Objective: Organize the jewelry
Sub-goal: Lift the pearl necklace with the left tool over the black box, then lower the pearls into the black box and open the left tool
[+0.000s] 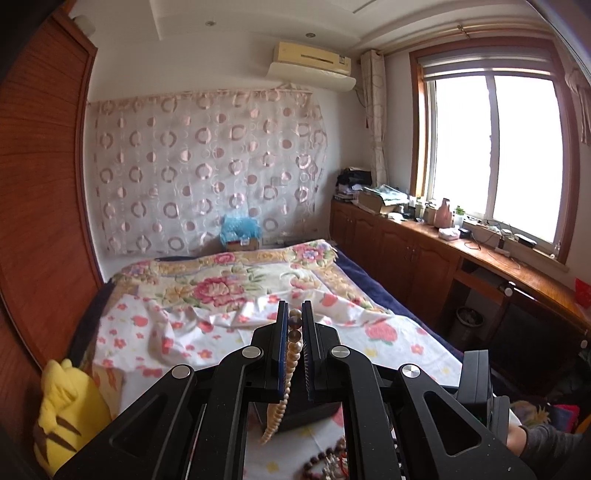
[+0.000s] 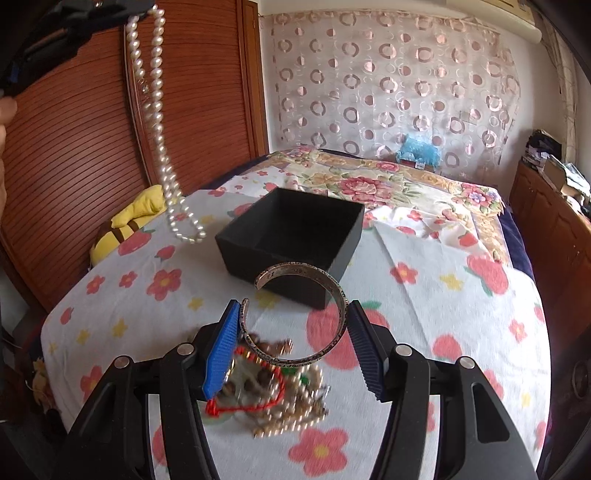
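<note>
My left gripper is shut on a white pearl necklace. In the right wrist view the necklace hangs long from that gripper at top left, its low end left of the open black box on the flowered bedsheet. My right gripper is shut on a silver cuff bangle and holds it above a blurred pile of beads and a red cord, just in front of the box.
A yellow plush toy lies at the bed's left edge by the wooden wardrobe. A wooden cabinet with clutter runs under the window on the right. Dark beads lie on the sheet below the left gripper.
</note>
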Available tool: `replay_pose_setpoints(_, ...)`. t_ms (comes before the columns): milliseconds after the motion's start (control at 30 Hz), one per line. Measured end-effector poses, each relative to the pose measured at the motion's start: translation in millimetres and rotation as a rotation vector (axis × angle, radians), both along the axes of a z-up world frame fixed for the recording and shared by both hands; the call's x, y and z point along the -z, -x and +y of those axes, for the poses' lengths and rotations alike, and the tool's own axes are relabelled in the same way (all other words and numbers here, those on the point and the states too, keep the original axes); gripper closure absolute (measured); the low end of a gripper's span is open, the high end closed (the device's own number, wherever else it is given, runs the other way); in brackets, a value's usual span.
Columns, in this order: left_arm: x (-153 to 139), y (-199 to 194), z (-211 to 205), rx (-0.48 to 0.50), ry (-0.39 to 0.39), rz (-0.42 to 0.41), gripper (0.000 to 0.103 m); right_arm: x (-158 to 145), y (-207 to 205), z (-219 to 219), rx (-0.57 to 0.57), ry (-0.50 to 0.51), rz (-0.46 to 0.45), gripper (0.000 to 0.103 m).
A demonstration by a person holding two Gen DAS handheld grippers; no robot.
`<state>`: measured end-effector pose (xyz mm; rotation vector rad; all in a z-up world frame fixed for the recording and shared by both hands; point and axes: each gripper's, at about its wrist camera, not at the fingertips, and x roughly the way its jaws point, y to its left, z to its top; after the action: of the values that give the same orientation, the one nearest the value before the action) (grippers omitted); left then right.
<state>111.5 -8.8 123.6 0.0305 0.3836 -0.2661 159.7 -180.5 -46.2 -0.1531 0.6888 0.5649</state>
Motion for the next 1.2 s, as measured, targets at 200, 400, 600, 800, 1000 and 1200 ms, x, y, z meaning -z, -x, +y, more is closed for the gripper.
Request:
replay_pose_setpoints(200,-11.3,-25.2,1.2,0.0,-0.008,-0.002,0.097,-11.8,-31.2,10.4,-0.008,-0.003,-0.009,0.042)
replay_pose_setpoints(400,-16.8,-49.5,-2.0,0.006,-0.014,-0.001,0.097,-13.4,-63.6,25.0,-0.033,-0.001,-0.008,0.042)
replay_pose_setpoints(600,-2.4,-74.6,-2.7,0.011,-0.014,0.03,0.097,-1.3,-86.2,36.3,-0.056,0.015,0.014,0.042)
replay_pose_setpoints(800,19.4,-102.6,1.0,0.011,-0.001,0.085,0.097,10.8,-99.5,42.0,-0.074,0.027,0.035,0.035)
replay_pose_setpoints(1000,46.9,-126.6,4.9,0.01,-0.001,0.156,0.097,6.4,-101.1,31.6,-0.057,0.011,0.034,0.033)
replay_pose_setpoints(1200,63.5,-139.8,5.3,0.009,-0.01,0.187,0.097,6.0,-100.1,18.2,-0.023,0.019,0.027,0.032)
